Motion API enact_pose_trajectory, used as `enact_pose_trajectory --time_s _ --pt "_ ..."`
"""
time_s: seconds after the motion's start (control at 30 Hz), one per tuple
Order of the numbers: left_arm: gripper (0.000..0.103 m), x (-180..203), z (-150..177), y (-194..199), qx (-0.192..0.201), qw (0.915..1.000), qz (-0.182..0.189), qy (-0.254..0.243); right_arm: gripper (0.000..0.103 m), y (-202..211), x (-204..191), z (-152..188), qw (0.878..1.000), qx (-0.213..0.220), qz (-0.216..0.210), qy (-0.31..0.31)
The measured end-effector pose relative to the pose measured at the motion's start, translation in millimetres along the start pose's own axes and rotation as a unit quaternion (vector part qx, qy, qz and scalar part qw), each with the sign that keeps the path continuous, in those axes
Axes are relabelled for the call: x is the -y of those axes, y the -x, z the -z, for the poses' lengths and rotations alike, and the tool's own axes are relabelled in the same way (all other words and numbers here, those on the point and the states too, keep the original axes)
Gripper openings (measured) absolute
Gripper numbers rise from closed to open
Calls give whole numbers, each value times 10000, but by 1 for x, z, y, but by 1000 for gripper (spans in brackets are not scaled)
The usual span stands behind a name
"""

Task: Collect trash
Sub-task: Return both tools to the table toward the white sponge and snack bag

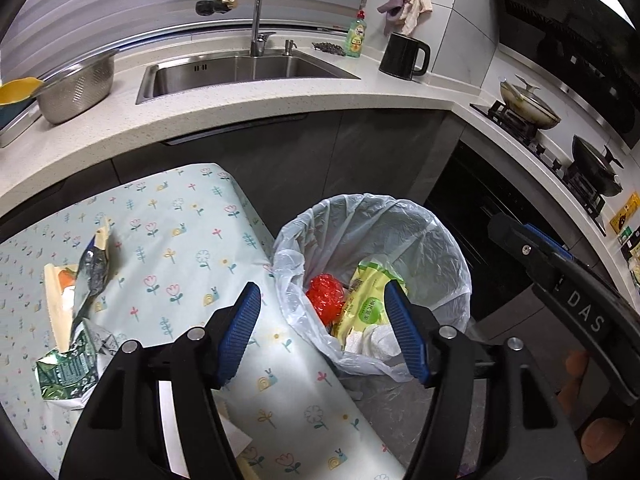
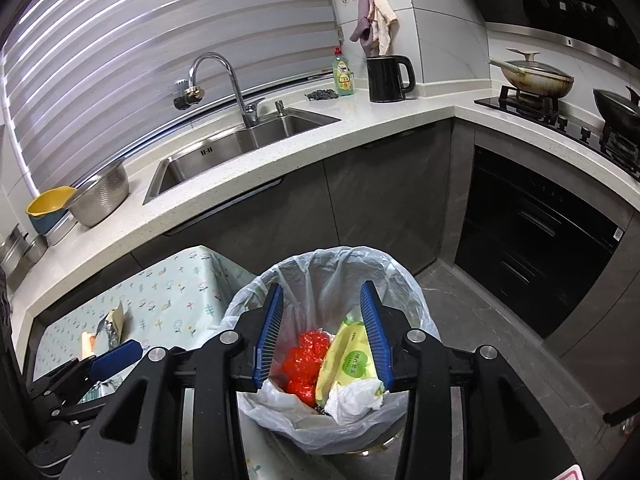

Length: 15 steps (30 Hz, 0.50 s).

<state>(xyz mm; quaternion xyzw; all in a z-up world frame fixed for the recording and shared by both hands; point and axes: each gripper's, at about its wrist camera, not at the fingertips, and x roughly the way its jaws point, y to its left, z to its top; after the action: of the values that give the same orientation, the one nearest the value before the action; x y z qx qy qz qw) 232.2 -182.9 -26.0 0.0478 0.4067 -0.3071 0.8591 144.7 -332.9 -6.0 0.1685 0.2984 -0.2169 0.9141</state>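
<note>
The table (image 1: 192, 240), covered in a pale flowered cloth, stands in front of the kitchen counter (image 1: 248, 104), and the trash bin (image 1: 436, 240) with its clear liner bag sits just beside the table's right edge. The right gripper (image 2: 322, 336) hangs directly over the bin's mouth with its jaws spread wide and nothing between them. Seen through that gap, inside the bin, lie a yellow-green wipes packet (image 2: 352, 360), a crumpled red plastic wad (image 2: 306, 360) touching its left side, and a white crumpled tissue (image 2: 356, 396) at the packet's near end. The packet's long axis runs from the near side of the bin up toward the far wall, leaning against the liner.

The left gripper (image 1: 322, 332) hovers over the table's right edge and the bin's left rim, jaws also spread wide and empty; its blue pads frame the red wad and the packet below.

Trash left on the table lies well to the left of the left gripper: a torn silver wrapper (image 1: 94, 268) with its long axis pointing away toward the counter, lying partly on a cream and orange packet (image 1: 60, 300), and a crumpled green packet (image 1: 68, 372) nearest the camera.
</note>
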Motion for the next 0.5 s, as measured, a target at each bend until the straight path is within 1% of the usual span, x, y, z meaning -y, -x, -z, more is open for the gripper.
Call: enact_pose_trajectory --time_s 0.13,0.23,0.5 --pt "61 -10 2 13 69 9999 -97 36 42 7 -15 0 9999 13 -96 75" --pt "64 -20 4 22 138 9997 -209 60 46 13 -29 2 9997 36 -169 173" --pt "64 -62 13 46 211 9982 -438 348 47 21 -72 13 9979 -43 -434 474"
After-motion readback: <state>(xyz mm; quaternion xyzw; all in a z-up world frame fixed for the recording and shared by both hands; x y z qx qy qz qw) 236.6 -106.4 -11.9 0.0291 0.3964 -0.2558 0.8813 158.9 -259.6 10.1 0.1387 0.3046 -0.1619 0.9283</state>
